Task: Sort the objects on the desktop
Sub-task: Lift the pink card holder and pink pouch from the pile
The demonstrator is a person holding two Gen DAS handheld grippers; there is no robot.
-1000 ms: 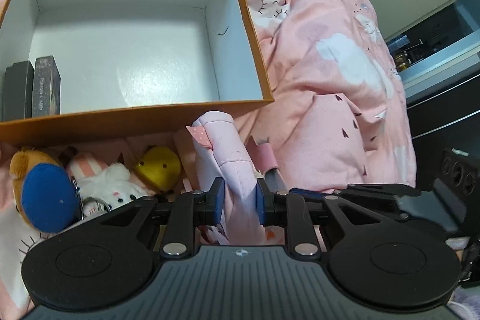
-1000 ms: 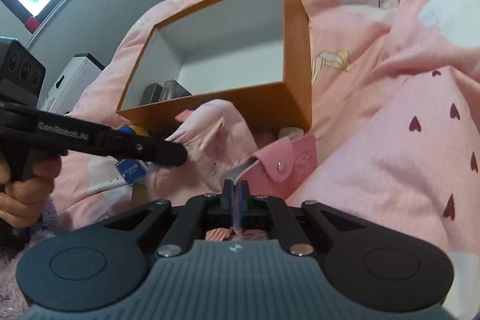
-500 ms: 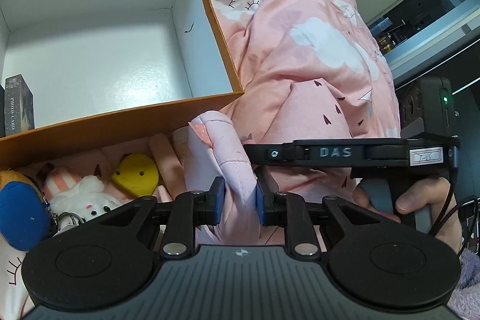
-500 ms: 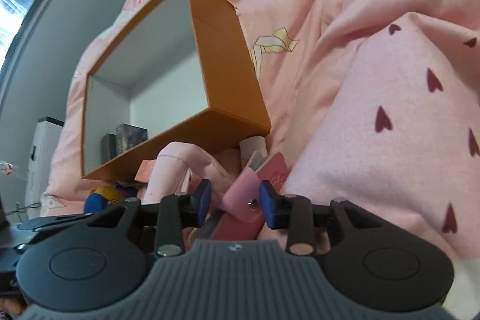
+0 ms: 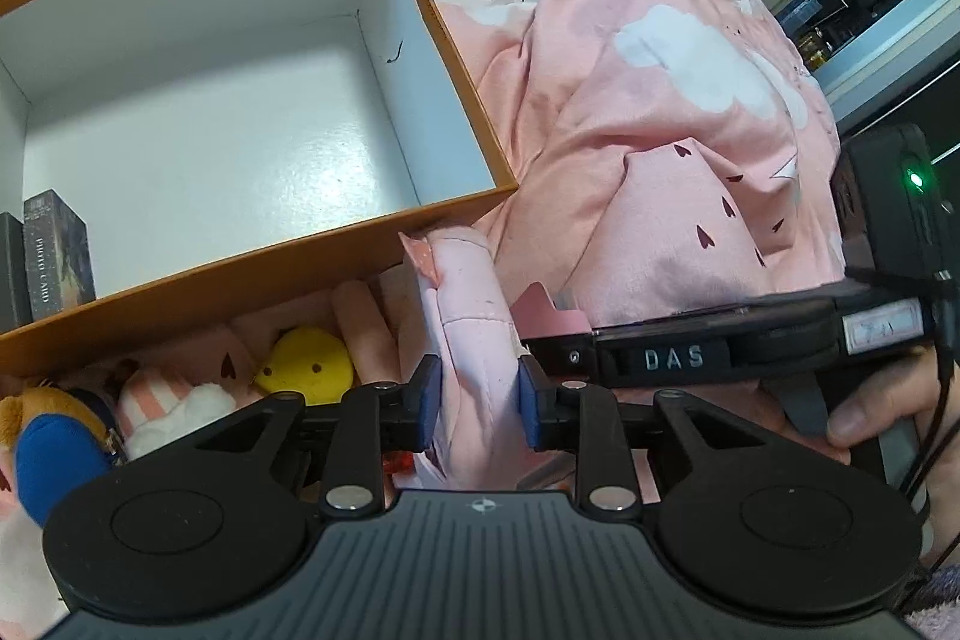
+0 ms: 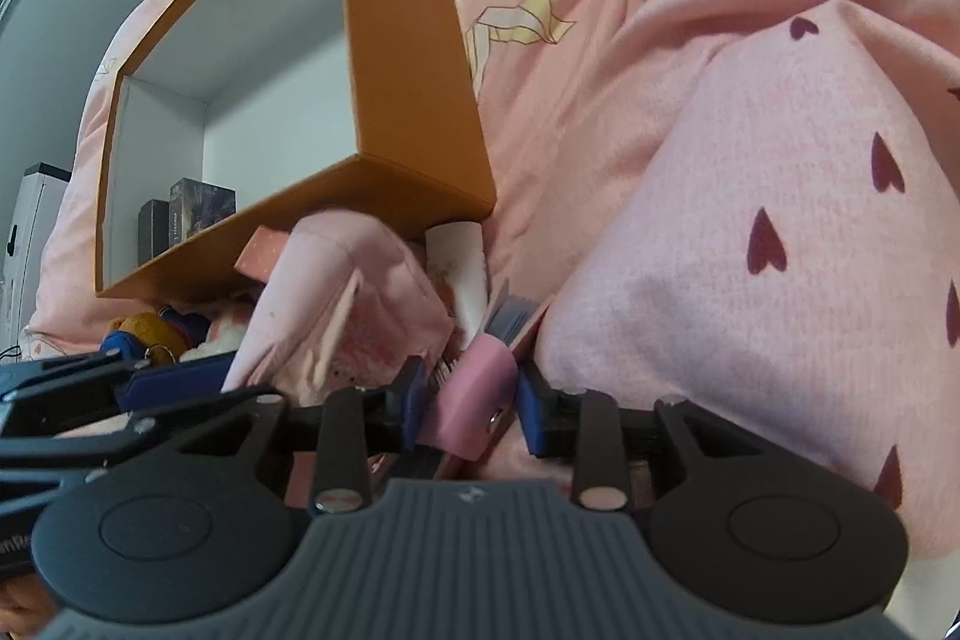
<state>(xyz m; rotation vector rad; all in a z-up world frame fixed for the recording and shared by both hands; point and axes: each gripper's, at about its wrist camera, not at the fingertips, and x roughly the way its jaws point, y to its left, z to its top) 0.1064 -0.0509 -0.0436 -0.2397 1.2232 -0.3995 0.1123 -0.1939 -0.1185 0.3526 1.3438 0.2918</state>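
Observation:
My left gripper [image 5: 477, 403] is shut on a pale pink quilted fabric pouch [image 5: 465, 334] just in front of the orange box [image 5: 252, 274]. The pouch also shows in the right wrist view [image 6: 336, 298]. My right gripper [image 6: 471, 412] stands with its jaws on either side of a pink snap wallet [image 6: 474, 394], with small gaps at the pads. The right gripper's body [image 5: 708, 355] lies right of the pouch. The orange box [image 6: 408, 58] has a white inside and holds two dark card boxes [image 5: 54, 256] at its left.
Plush toys lie in front of the box: a yellow chick [image 5: 309, 367], a white and pink bunny [image 5: 174, 400], a brown toy with a blue patch [image 5: 51, 454]. A white tube [image 6: 462, 268] lies behind the wallet. Pink bedding [image 5: 660, 100] surrounds everything.
My right gripper has opened from its pinch on the wallet's flap, moved lower and closer, and now straddles the wallet. My left gripper keeps its hold on the pouch.

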